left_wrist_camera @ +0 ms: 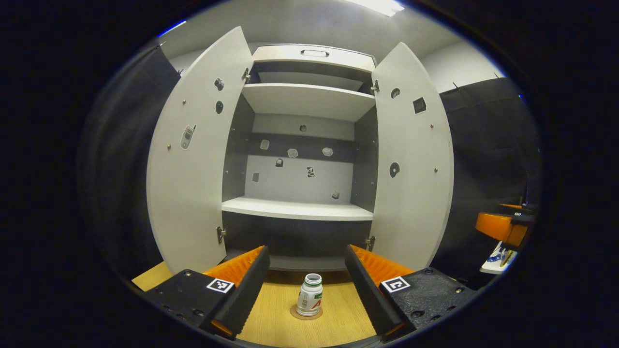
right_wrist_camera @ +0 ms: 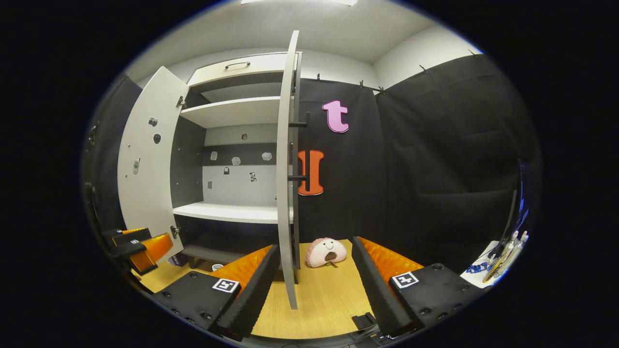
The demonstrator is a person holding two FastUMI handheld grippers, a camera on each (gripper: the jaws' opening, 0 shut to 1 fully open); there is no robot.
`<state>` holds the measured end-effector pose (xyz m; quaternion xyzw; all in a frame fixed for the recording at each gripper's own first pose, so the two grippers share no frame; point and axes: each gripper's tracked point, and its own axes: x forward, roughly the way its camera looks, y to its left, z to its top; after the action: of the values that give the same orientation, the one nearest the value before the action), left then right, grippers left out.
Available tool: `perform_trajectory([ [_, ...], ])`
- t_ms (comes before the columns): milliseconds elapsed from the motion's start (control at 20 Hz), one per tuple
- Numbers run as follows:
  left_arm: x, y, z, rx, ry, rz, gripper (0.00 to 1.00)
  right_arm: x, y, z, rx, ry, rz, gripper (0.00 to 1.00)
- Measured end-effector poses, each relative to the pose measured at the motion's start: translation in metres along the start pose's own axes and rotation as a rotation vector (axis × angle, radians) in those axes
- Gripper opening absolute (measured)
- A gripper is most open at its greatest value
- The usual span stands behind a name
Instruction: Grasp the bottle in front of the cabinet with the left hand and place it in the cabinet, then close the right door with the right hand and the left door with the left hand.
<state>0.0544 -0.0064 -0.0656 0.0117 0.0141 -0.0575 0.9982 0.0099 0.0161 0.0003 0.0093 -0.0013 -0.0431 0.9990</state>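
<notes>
A small white bottle [left_wrist_camera: 309, 300] with an open top stands upright on a round mat on the wooden table, in front of the cabinet [left_wrist_camera: 297, 209]. My left gripper [left_wrist_camera: 309, 309] is open, and the bottle sits between its fingers without touching them. Both cabinet doors stand open: the left door [left_wrist_camera: 193, 154] and the right door [left_wrist_camera: 413, 164]. In the right gripper view, my right gripper [right_wrist_camera: 314, 295] is open, with the right door's edge [right_wrist_camera: 286, 183] seen edge-on between its fingers. The bottle's top [right_wrist_camera: 217, 267] peeks out behind one finger. The left gripper [right_wrist_camera: 138, 246] shows at the far left.
A pink plush toy [right_wrist_camera: 327, 252] lies on the table right of the right door. A dark door handle [right_wrist_camera: 305, 150] sticks out from that door's outer face. The other gripper [left_wrist_camera: 503, 227] shows at the right of the left gripper view, above a white surface [left_wrist_camera: 498, 261] with small items.
</notes>
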Motion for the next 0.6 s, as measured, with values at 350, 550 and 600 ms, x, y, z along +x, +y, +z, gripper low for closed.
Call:
perform_trajectory([
  [350,0.035,-0.015,-0.073,0.003,0.062,-0.055,0.95,-0.015,-0.021,0.002,-0.011,0.004,-0.065,0.98],
  [550,0.059,-0.013,-0.109,0.015,0.089,-0.054,0.95,-0.028,-0.041,0.005,-0.039,0.006,-0.118,0.98],
  [600,0.063,-0.013,-0.117,0.025,0.089,-0.055,0.96,-0.029,-0.046,0.006,-0.046,0.007,-0.132,0.98],
])
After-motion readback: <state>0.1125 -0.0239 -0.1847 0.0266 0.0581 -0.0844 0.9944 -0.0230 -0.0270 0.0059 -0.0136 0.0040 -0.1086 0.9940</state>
